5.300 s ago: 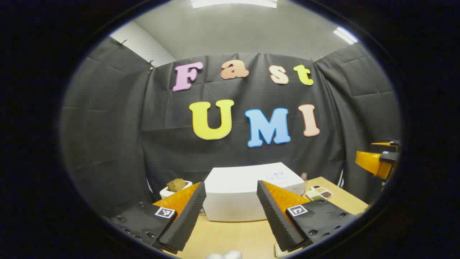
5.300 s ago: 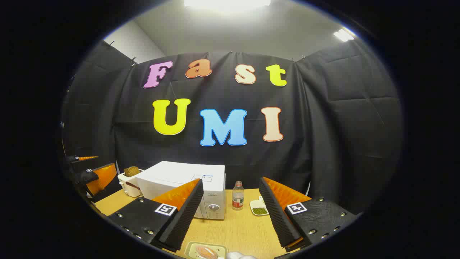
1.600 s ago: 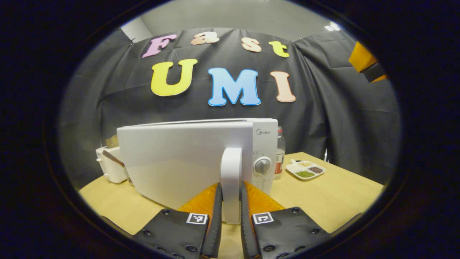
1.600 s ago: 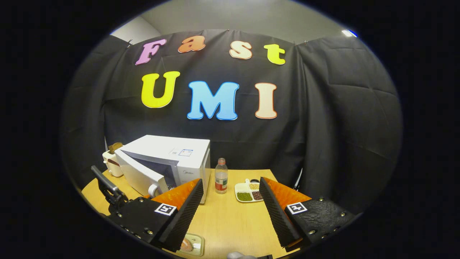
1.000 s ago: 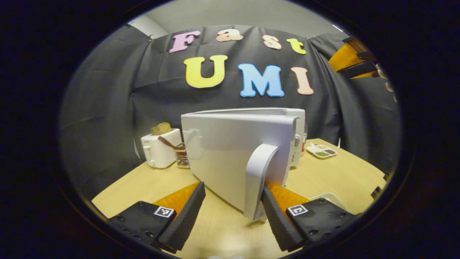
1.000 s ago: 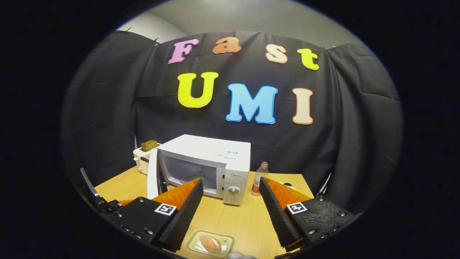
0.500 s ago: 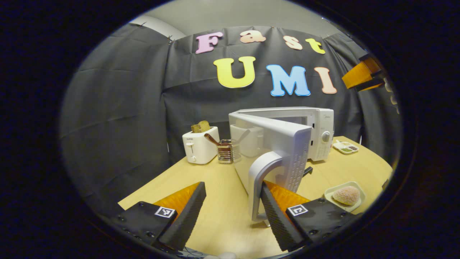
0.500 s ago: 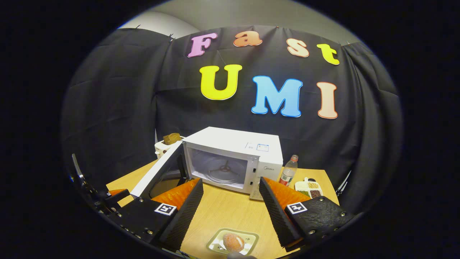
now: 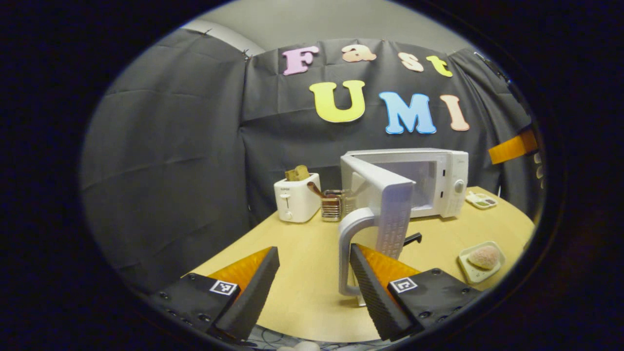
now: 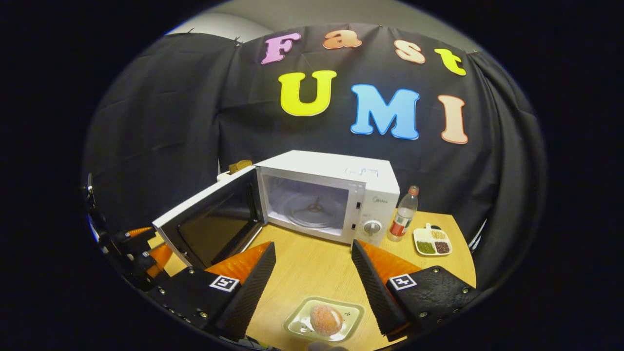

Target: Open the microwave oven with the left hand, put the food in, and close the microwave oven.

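Presently the microwave point(image 10: 336, 195) stood with its door point(image 10: 207, 222) swung wide on the table point(image 10: 312, 268), cavity and turntable exposed. I held the left gripper point(image 9: 312, 287) with jaws wide apart; the door handle point(image 9: 348, 253) sat just beside its right finger, and I could not tell whether the two touched. I held the right gripper point(image 10: 312, 282) above the near table edge, jaws likewise wide and holding nothing. The food point(image 10: 325, 319), a round bun, lay on a small tray point(image 10: 353, 312) just below and between the right fingers, well short of the cavity.

Judgement: the opening step was complete; loading was in hand. The next move called for lowering the right gripper over the tray, closing on its rim, and carrying it level through the doorway onto the turntable. Risk noted: a tilted tray could roll the bun off.
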`<state>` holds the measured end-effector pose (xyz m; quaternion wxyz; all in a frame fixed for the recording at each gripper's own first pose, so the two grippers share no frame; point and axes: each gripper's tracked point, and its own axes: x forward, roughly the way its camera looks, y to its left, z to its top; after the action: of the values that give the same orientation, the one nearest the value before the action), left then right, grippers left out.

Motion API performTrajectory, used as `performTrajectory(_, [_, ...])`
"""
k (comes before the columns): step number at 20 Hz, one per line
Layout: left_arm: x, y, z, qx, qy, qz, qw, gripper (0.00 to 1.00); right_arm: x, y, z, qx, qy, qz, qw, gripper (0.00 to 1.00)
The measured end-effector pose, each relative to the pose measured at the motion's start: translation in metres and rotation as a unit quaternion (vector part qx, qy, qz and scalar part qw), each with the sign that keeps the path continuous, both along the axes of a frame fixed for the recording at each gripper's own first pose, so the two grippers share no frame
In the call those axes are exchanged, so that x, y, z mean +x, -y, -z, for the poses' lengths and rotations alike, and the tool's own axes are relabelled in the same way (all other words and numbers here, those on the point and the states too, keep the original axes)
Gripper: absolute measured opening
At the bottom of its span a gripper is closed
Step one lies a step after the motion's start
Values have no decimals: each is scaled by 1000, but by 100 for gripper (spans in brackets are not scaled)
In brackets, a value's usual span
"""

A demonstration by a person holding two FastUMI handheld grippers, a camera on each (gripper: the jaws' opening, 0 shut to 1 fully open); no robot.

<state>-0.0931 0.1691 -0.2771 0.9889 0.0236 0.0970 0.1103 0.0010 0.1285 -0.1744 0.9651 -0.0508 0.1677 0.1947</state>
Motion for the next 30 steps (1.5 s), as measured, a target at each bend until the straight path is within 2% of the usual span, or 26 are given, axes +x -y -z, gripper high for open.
performTrajectory(3, [-6, -22, -16, -10, -3, -17, 1000, 100, -7, 16, 58, -21, -48, 5, 999, 96])
performTrajectory(5, [-11, -24, -43, -6, 8, -20, 1000, 97, -15, 24, 98, -36, -87, 4, 996, 96])
performTrajectory(8, [-11, -13, -96, -4, 35, -13, 999, 100, -19, 32, 140, -42, -123, 10, 992, 96])
performTrajectory(11, [0, 12, -140, -26, 63, 7, 998, 97, -21, 35, 159, -55, -135, 6, 989, 96])
performTrajectory(14, [18, 36, -165, -33, 83, 22, 996, 99, -16, 39, 176, -74, -129, 2, 989, 96])
performTrajectory(18, [39, 64, -185, -33, 100, 51, 993, 99, -15, 38, 199, -84, -141, 5, 986, 96])
performTrajectory(19, [43, 69, -188, -32, 101, 58, 993, 95, -14, 37, 203, -87, -141, 5, 986, 96])
performTrajectory(24, [56, 79, -190, -23, 98, 76, 992, 100, -13, 36, 213, -92, -154, 3, 984, 96])
performTrajectory(25, [58, 79, -190, -22, 97, 79, 992, 100, -15, 36, 213, -95, -155, 3, 983, 92])
performTrajectory(26, [60, 81, -191, -22, 97, 83, 992, 98, -12, 34, 217, -98, -157, 1, 983, 80])
performTrajectory(28, [63, 81, -192, -22, 97, 87, 991, 99, -14, 33, 215, -104, -164, -4, 981, 72])
performTrajectory(30, [67, 81, -191, -20, 96, 89, 991, 98, -14, 33, 212, -105, -169, -3, 980, 72])
